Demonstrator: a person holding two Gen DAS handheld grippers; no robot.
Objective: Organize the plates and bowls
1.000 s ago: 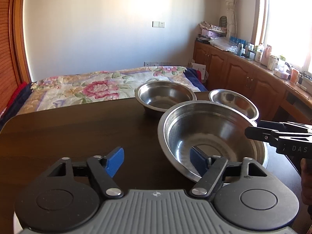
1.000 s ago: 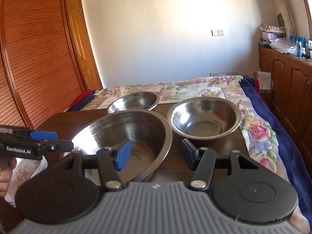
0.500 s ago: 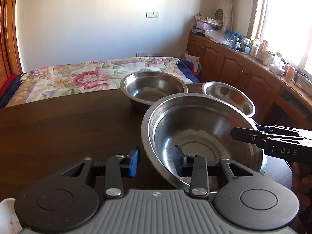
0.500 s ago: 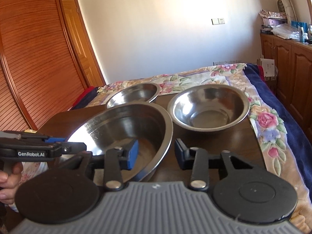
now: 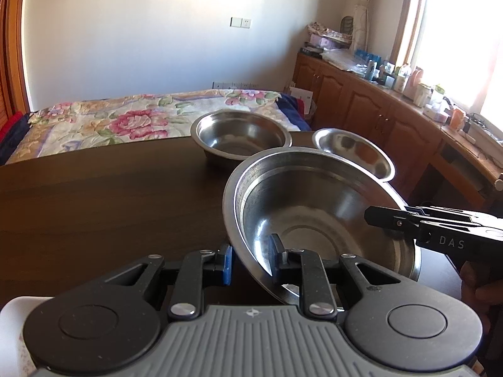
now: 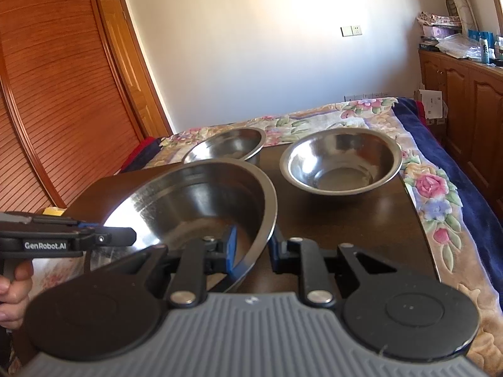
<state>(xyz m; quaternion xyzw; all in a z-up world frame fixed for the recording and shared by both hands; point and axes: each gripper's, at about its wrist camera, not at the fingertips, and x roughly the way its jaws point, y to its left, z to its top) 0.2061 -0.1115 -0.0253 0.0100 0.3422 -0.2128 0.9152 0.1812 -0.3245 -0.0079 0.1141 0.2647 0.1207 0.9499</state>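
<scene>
While both grippers clamp its rim, left gripper [image 5: 250, 262] near side, right gripper [image 6: 251, 251] opposite, large round steel bowl [image 5: 314, 216] tilted, two smaller steel bowls [image 5: 240, 135] behind it.

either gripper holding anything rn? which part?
Both hold the large steel bowl by its rim: left gripper on the left edge, right gripper on the opposite edge.

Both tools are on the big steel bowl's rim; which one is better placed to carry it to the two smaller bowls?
Neither alone: the left tool and right tool each pinch opposite rims of the large stainless steel bowl, which is tilted. If one must lead, the right, nearer the round steel bowl.
</scene>
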